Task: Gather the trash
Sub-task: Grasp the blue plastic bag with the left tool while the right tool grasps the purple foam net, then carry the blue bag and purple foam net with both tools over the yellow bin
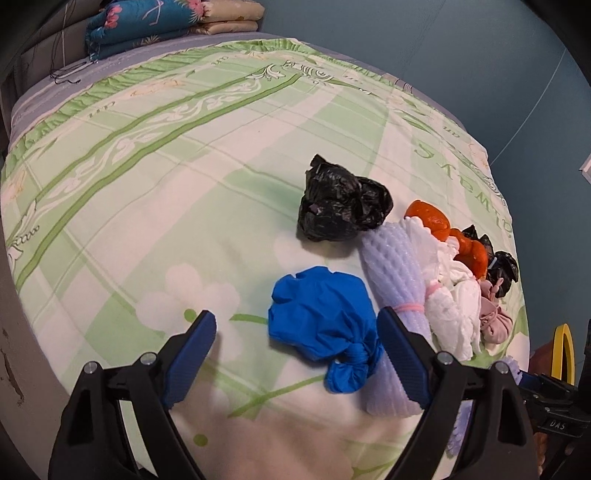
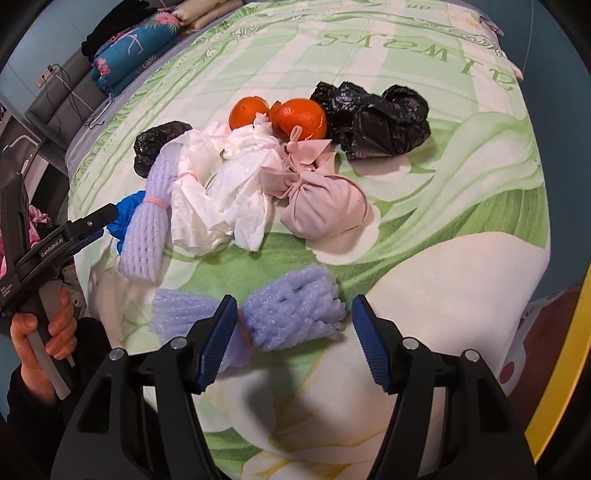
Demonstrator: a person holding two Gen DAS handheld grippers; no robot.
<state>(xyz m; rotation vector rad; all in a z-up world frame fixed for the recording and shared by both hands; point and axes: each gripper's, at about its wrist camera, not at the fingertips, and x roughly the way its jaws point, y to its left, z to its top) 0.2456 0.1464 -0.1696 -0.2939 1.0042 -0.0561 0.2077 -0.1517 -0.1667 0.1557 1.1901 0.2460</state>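
Observation:
Trash lies on a green and white bedspread. In the left wrist view my left gripper is open around a knotted blue bag, with a purple foam net roll beside its right finger. A black bag, white plastic and orange peels lie beyond. In the right wrist view my right gripper is open around another purple foam net bundle. Ahead lie a pink knotted bag, white plastic, two orange peels and black bags.
Folded floral quilts are stacked at the head of the bed. A yellow-rimmed container stands at the bed's right edge, also seen in the left wrist view. The teal wall lies beyond the bed.

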